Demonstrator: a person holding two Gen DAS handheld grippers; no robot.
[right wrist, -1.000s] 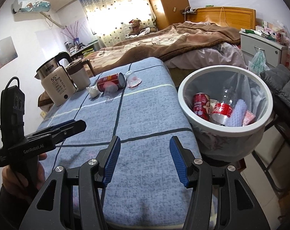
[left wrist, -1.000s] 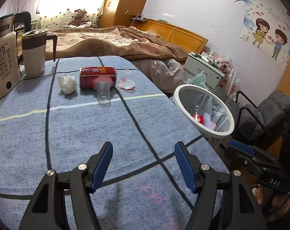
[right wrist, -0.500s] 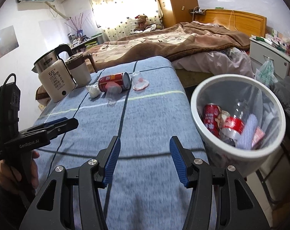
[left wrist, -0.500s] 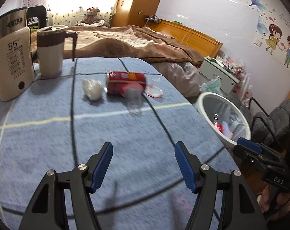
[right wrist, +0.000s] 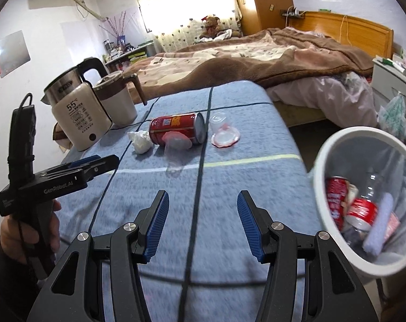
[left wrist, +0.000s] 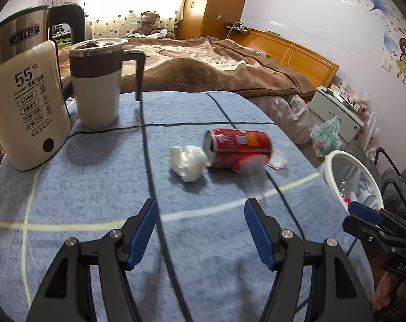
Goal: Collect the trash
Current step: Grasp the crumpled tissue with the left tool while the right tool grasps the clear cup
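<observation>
Red can (left wrist: pixel 239 147) on its side beside crumpled white tissue (left wrist: pixel 188 163), perhaps dented; both claws spread, empty.

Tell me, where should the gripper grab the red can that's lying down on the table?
Probably across the middle of its round body. The red can lies on its side, so come from above with one finger on each long side. Its ends are crowded: the tissue wad sits by one, and a clear plastic cup leans in front.

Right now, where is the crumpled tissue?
In the left wrist view the tissue lies on the blue cloth mid-table, touching the open end of the tipped red can, right of the kettle.
</observation>
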